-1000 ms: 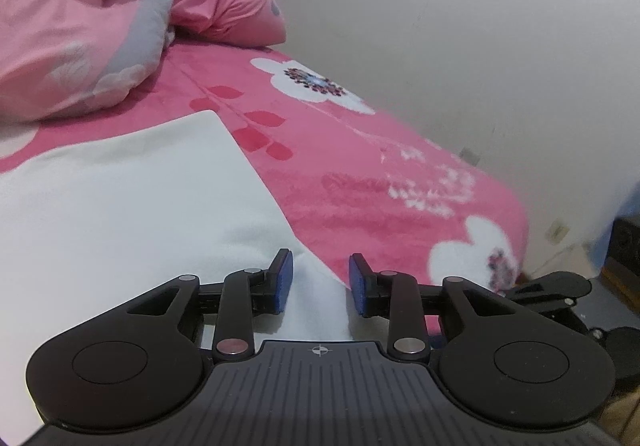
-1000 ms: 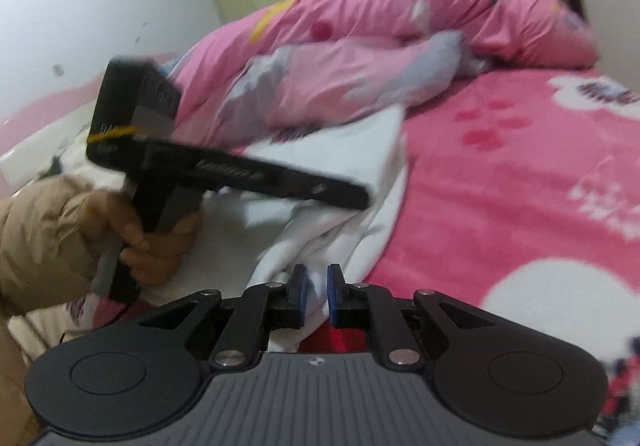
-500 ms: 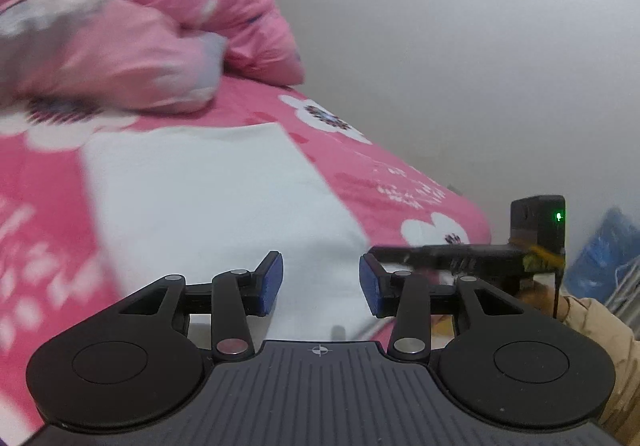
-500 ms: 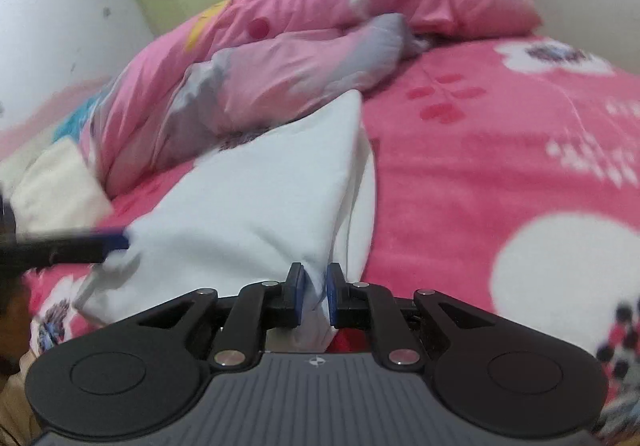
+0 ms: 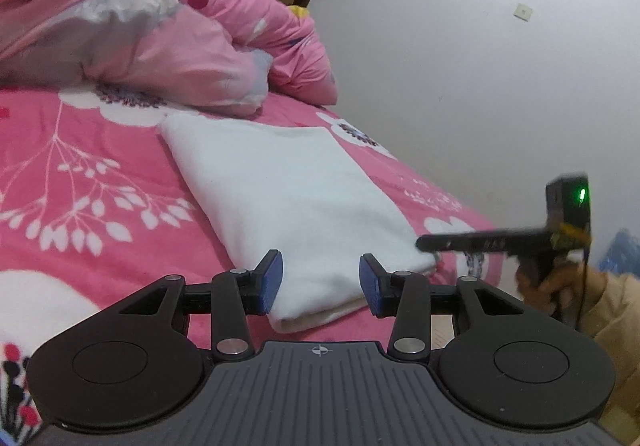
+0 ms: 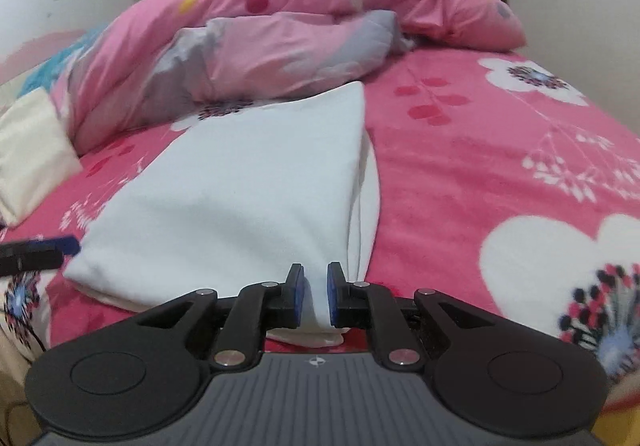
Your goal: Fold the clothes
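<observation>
A white folded garment point(image 5: 288, 198) lies flat on the pink flowered bed sheet point(image 5: 80, 186). My left gripper point(image 5: 320, 282) is open just above the garment's near corner, and its blue pads do not press on the cloth. In the right wrist view the garment point(image 6: 240, 186) runs away from my right gripper point(image 6: 315, 294), which is shut on its near corner with white cloth pinched between the pads. That right gripper point(image 5: 424, 244) also reaches the garment's right corner in the left wrist view. The left gripper's tip point(image 6: 68, 244) shows at the garment's left edge.
A bunched pink and grey duvet point(image 6: 300, 26) lies behind the garment. A cream cushion point(image 6: 28, 150) sits at the left. A white wall point(image 5: 480, 66) runs along the bed's right side. A hand point(image 5: 540, 282) and tan sleeve point(image 5: 612, 306) hold the right gripper.
My left gripper has swung off the top of the garment to its left corner and its jaws stand wider. The garment now lies flatter. The right gripper keeps its hold.
</observation>
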Action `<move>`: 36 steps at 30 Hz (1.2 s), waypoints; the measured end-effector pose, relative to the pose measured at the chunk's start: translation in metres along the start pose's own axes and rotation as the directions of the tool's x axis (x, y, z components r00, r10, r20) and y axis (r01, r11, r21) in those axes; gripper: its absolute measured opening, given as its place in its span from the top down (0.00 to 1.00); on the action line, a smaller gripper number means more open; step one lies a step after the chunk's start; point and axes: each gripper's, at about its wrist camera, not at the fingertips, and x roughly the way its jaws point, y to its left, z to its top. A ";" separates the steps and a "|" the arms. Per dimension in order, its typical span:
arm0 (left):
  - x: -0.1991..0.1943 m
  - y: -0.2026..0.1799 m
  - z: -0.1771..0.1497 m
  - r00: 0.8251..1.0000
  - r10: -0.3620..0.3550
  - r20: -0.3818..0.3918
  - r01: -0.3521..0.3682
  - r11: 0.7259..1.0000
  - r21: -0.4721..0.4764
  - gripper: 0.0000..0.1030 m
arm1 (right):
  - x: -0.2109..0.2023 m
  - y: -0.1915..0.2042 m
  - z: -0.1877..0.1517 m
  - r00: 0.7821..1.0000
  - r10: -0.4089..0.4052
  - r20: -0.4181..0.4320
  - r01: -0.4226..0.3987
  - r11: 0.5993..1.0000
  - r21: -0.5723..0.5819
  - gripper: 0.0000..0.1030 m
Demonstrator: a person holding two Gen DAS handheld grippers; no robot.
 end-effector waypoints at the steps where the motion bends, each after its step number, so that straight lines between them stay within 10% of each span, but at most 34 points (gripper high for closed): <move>1: -0.003 0.000 -0.001 1.000 0.001 0.005 -0.001 1.000 0.008 0.59 | -0.003 0.004 0.002 1.000 0.000 0.012 0.001 1.000 -0.013 0.88; 21: 0.006 0.021 -0.004 0.998 0.063 -0.020 -0.064 0.997 -0.046 0.59 | 0.000 0.047 0.033 0.999 0.024 0.042 -0.022 0.998 -0.055 0.88; 26: 0.017 0.037 -0.014 0.996 -0.012 -0.090 -0.006 0.978 -0.206 0.67 | 0.037 0.039 0.016 0.996 -0.015 -0.085 0.012 0.999 -0.033 0.88; 36: 0.011 0.020 -0.021 0.988 -0.068 -0.141 0.046 0.987 -0.155 0.69 | 0.026 0.051 0.024 0.998 -0.026 -0.058 0.022 0.998 -0.063 0.88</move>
